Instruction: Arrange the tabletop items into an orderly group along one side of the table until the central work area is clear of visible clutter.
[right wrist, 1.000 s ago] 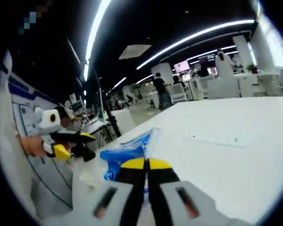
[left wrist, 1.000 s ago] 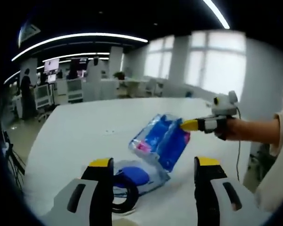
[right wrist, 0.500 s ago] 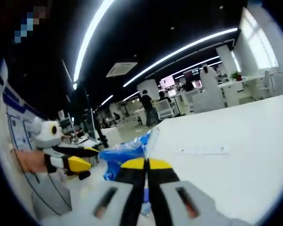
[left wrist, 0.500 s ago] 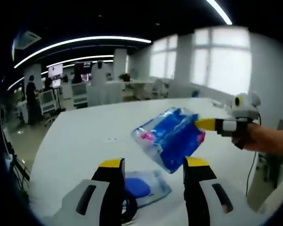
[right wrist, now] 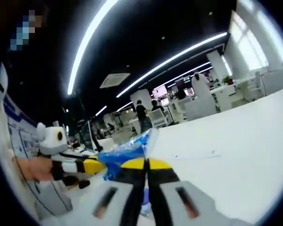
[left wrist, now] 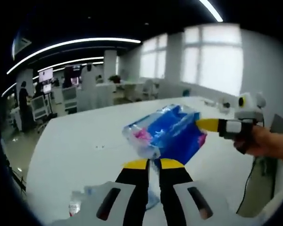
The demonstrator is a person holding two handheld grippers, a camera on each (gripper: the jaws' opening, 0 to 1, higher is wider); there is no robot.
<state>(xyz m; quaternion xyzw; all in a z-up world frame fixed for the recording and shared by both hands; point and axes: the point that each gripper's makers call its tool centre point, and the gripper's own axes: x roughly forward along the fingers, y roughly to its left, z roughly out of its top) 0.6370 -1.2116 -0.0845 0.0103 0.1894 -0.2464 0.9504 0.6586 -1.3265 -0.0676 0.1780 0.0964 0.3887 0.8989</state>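
Observation:
A clear plastic bag with blue and pink contents (left wrist: pixel 167 134) hangs in the air above the white table (left wrist: pixel 80 146). In the left gripper view my left gripper (left wrist: pixel 153 165) has its jaws together on the bag's lower corner. My right gripper (left wrist: pixel 205 125) reaches in from the right and pinches the bag's upper right edge. In the right gripper view the right gripper (right wrist: pixel 146 163) is shut on the blue bag (right wrist: pixel 125 153), and the left gripper (right wrist: pixel 92 165) meets the bag from the left, held by a hand.
Part of a second clear plastic pack (left wrist: pixel 80 201) lies on the table at the lower left, beside my left gripper. A hand (left wrist: pixel 257 141) holds the right gripper. Desks, monitors and people (right wrist: pixel 142 113) stand far behind the table.
My left gripper's jaws went from wide open to shut on the bag's lower corner. The right gripper kept its hold and the bag rose a little off the table.

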